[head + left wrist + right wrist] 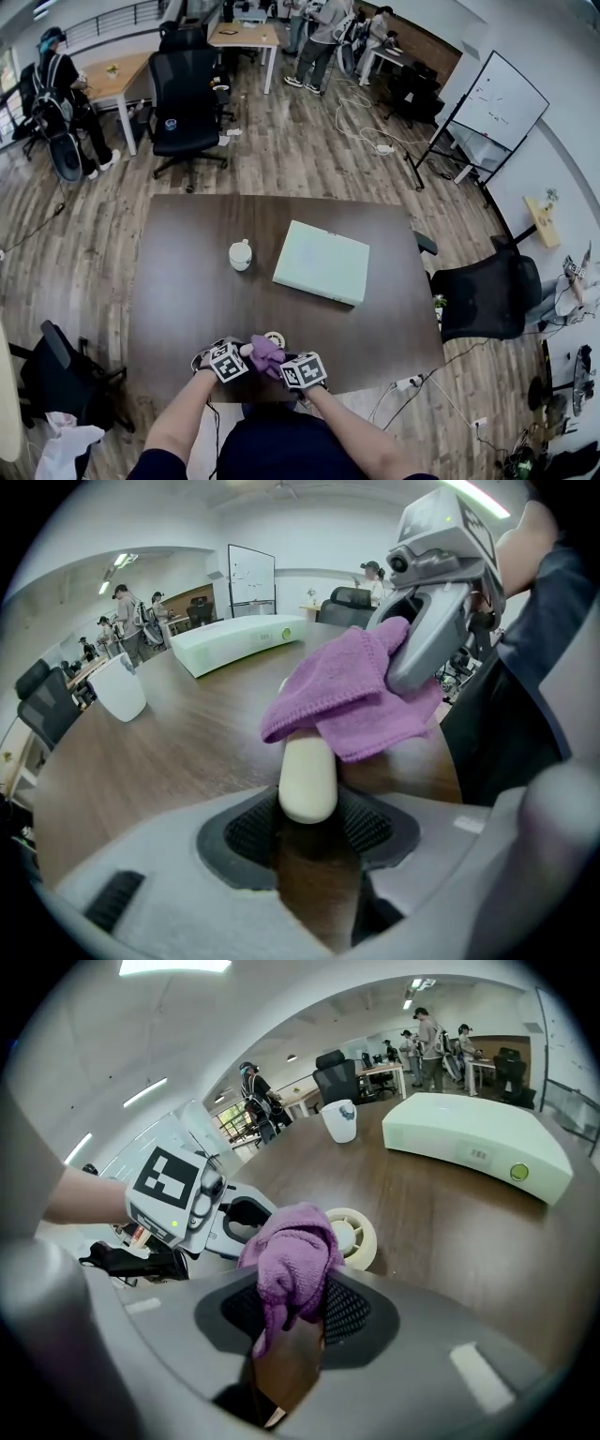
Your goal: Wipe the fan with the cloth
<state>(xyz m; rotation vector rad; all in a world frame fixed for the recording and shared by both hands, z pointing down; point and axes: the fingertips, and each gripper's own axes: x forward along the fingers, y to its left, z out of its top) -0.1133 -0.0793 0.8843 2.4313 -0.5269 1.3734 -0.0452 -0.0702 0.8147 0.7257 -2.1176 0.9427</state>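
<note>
Downward angled, right gripper [292,1309] pinches cloth [289,1246].

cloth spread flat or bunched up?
Bunched up: the cloth is a wad pinched in the right gripper, with folds lying over the fan.

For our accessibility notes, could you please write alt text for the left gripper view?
The left gripper holds a cream plastic fan by its handle between its jaws; a purple terry cloth, pinched by the right gripper, covers the fan's head. A white cup and a pale green box sit on the dark wooden table.
</note>
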